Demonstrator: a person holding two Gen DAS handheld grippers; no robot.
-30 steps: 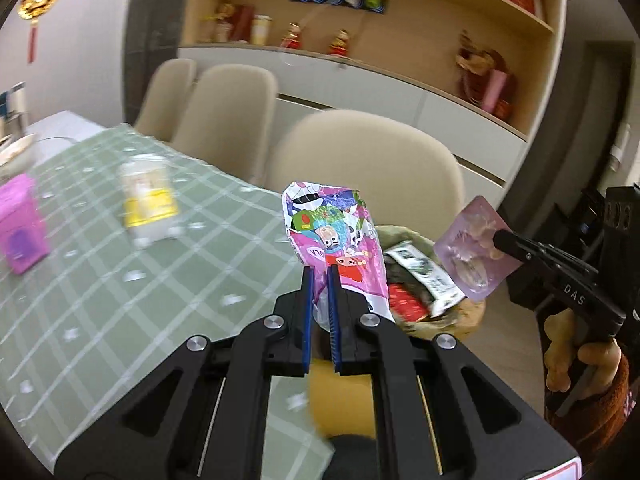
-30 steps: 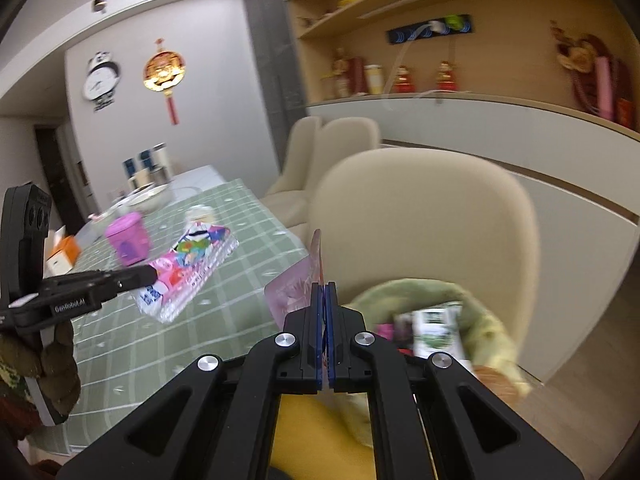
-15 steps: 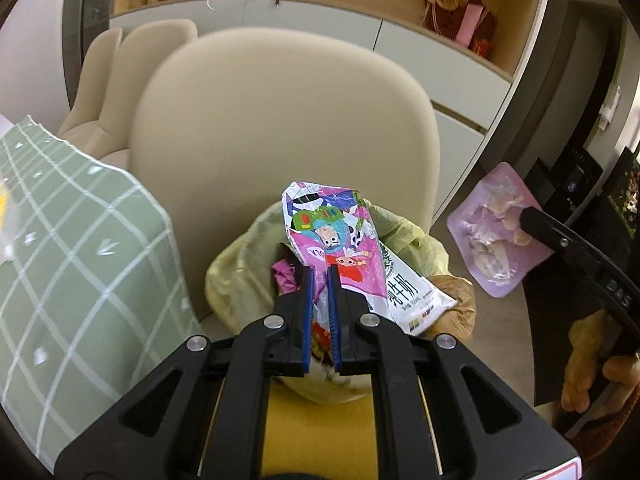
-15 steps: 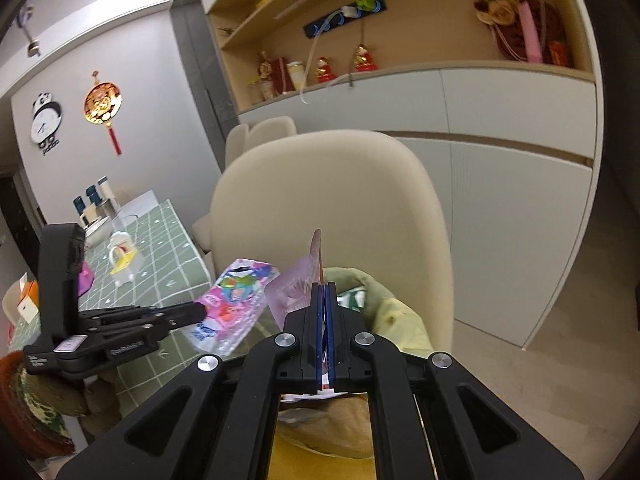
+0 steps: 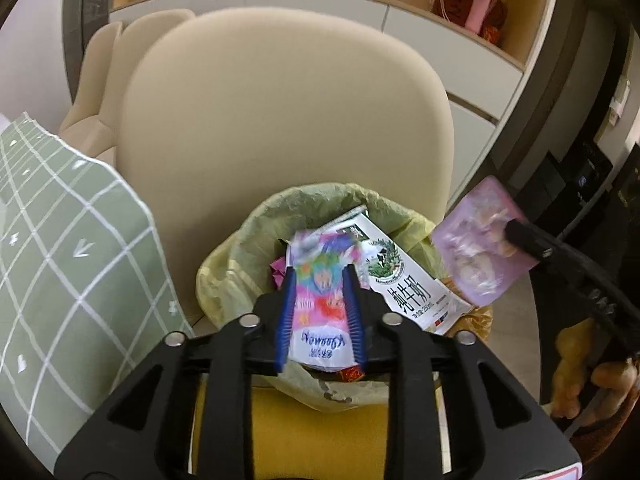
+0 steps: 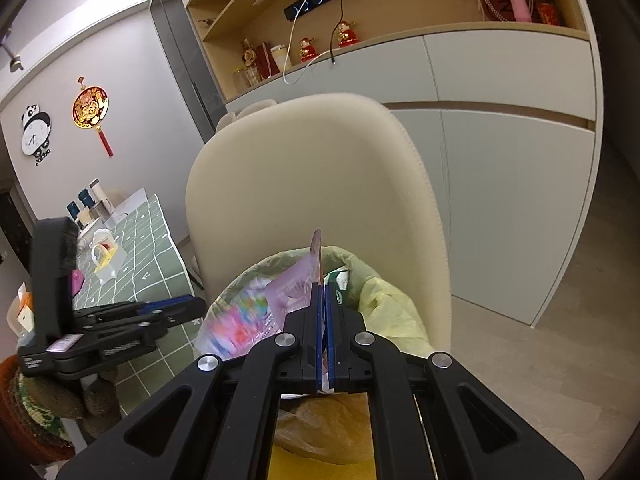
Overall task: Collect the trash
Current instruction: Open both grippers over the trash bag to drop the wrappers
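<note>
Pink snack pouch, pinched by the closed right hand-held gripper, hangs seemingly past the bin liner rim and may miss, while the left hand-held gripper, jaws just parted, drops its colourful wrapper.

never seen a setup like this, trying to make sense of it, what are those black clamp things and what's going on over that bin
There is no robot here. A person holds a black two-finger tool in each hand, and a wide-angle camera on each tool looks forward along its jaws. So one picture comes from the left tool and one from the right.

Both are over a trash bin lined with a yellowish bag, in front of a cream chair. Beside it is a table with a green checked cloth.

The left gripper has just been opening its jaws; a colourful snack wrapper, blurred, sits between them over the bin, apparently being dropped. A milk carton already lies inside.

The right gripper is shut on a pink packet, held above the bin.
</note>
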